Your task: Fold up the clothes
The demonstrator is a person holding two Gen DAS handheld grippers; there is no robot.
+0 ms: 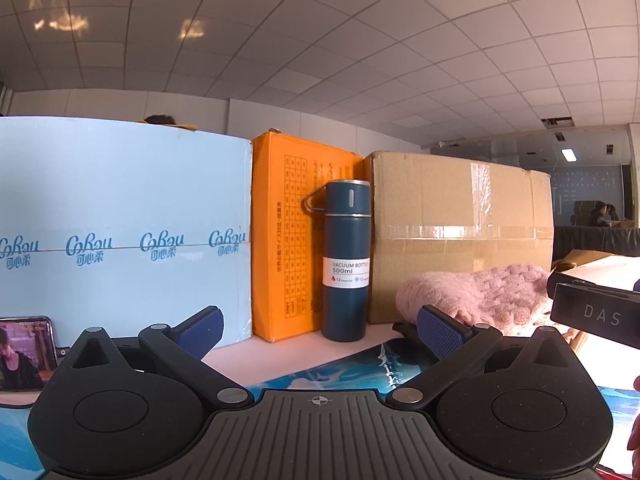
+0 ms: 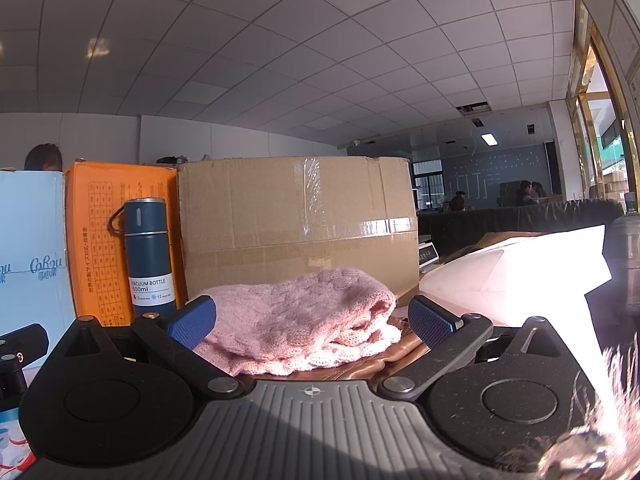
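Observation:
A folded pink knit sweater [image 2: 304, 320] lies on a brown garment [image 2: 396, 356] in front of a cardboard box. My right gripper [image 2: 312, 320] is open, its blue-padded fingers either side of the sweater's near end without closing on it. In the left wrist view the sweater [image 1: 480, 296] lies at the right. My left gripper [image 1: 320, 332] is open and empty, low over the table, facing a blue bottle. The right gripper's body [image 1: 592, 312] shows at that view's right edge.
A blue vacuum bottle [image 1: 346, 260] stands against an orange box [image 1: 288, 236]. A light blue carton [image 1: 120, 232] and a large cardboard box [image 1: 460, 216] line the back. A phone [image 1: 26, 352] stands at the left. A white box [image 2: 516, 276] sits right of the sweater.

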